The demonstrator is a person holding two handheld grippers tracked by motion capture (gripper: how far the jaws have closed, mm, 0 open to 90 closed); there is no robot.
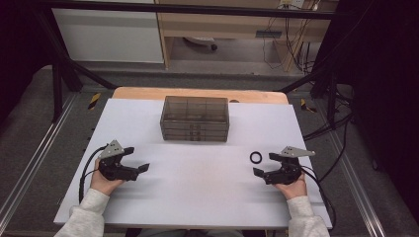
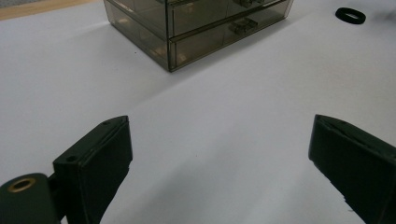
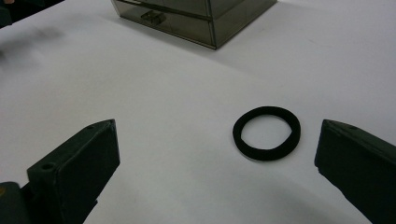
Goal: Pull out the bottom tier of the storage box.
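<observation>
At the left of the white table (image 1: pixel 197 197), the left gripper (image 1: pixel 140 161) is resting low over the near part of the surface, a hand (image 1: pixel 101 181) wrapped around its body and a cable trailing back toward the sleeve. Its jaws are standing wide apart with nothing between them but bare tabletop; in the left gripper view they are framing open white surface, pointing toward the drawer box.

In the middle, toward the far edge, a smoky translucent drawer box (image 1: pixel 195 118) is sitting upright with its drawers looking closed; small handles are showing on the drawer fronts in both gripper views.

To the right, a black ring (image 1: pixel 256 157) is lying flat on the table, well apart from the drawer box and just beside the right gripper (image 1: pixel 264 164). This gripper's jaws are also spread wide and are touching nothing. In the right gripper view the ring (image 3: pixel 266 133) is sitting ahead of the jaws, closer to the right-hand one, not yet between the pads.

Judging from this layout, the work appears to be at its opening step: approaching the ring for a pick-up, with nothing grasped so far. The next move is likely calling for the right gripper to slide forward and a little sideways so the ring is centred, drop low to the table because the ring is thin and flat, then close on its rim.
</observation>
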